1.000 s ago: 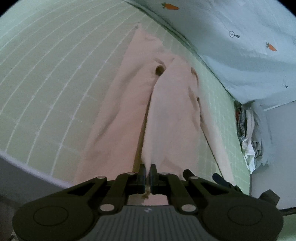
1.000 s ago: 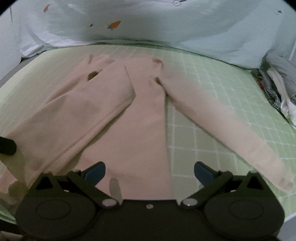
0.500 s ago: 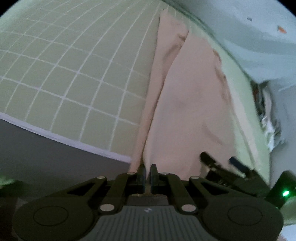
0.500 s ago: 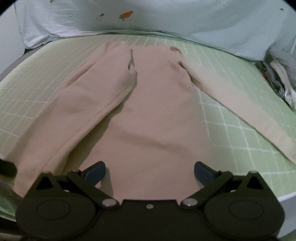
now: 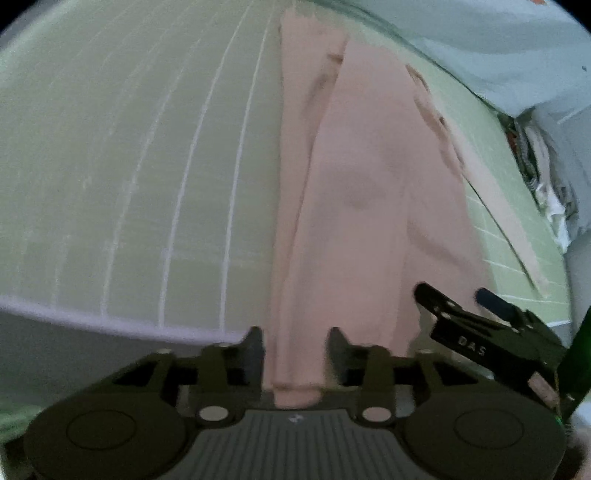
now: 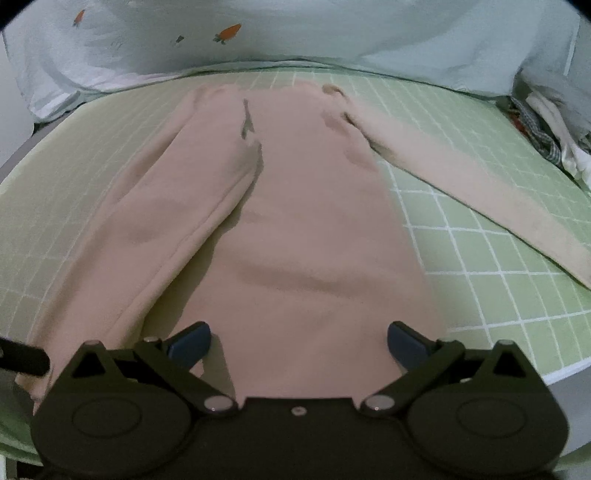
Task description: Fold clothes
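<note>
Pale pink top (image 6: 303, 229) on green white-gridded sheet (image 6: 480, 229)

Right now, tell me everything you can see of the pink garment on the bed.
The pink garment is a soft, fleecy-looking long-sleeved top lying flat on the green checked sheet, neck toward the pale blue quilt. One sleeve is folded in over the body; the other sleeve stretches out diagonally on the sheet. The folded sleeve's cuff hangs past the bed edge between the opening jaws of the left tool. The right tool is open over the hem.
</note>
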The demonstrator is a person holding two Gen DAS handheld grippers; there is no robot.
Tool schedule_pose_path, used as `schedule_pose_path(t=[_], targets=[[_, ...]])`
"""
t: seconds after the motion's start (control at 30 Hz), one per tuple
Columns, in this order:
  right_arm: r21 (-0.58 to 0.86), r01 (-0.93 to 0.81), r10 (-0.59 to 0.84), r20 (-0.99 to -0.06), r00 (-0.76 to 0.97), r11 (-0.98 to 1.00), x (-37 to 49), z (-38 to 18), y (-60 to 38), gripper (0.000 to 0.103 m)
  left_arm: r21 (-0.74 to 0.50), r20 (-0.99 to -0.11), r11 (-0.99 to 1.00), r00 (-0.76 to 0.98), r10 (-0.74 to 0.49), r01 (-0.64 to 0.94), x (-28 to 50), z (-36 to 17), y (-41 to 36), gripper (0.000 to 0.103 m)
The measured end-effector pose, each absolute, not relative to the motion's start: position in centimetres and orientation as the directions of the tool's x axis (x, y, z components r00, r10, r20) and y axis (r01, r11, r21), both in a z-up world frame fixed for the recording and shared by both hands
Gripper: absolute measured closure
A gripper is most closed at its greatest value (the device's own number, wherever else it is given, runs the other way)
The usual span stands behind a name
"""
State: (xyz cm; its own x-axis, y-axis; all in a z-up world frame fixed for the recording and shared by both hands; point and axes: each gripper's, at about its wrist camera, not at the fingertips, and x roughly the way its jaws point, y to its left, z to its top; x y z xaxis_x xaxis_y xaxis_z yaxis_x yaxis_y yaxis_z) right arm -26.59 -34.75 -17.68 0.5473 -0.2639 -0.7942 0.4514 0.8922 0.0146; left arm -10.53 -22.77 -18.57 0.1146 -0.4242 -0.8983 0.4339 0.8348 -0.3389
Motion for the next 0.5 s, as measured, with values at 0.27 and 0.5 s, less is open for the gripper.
schedule_pose_path(t=[0.27,0.5], targets=[[0.057,0.527,-0.283,-0.792,0.541,0.848,-26.8,-17.5,-39.9,0.000,-0.297,-0.889,0.859,0.207,-0.408,0.416,-9.5,-17.1,-24.9,0.039],[0.115,0.628,-0.289,-0.814,0.504,0.770,-28.7,-17.9,-47.0,0.000,-0.239,-0.894,0.873,0.255,-0.369,0.425,-10.4,-16.1,-29.3,0.032]])
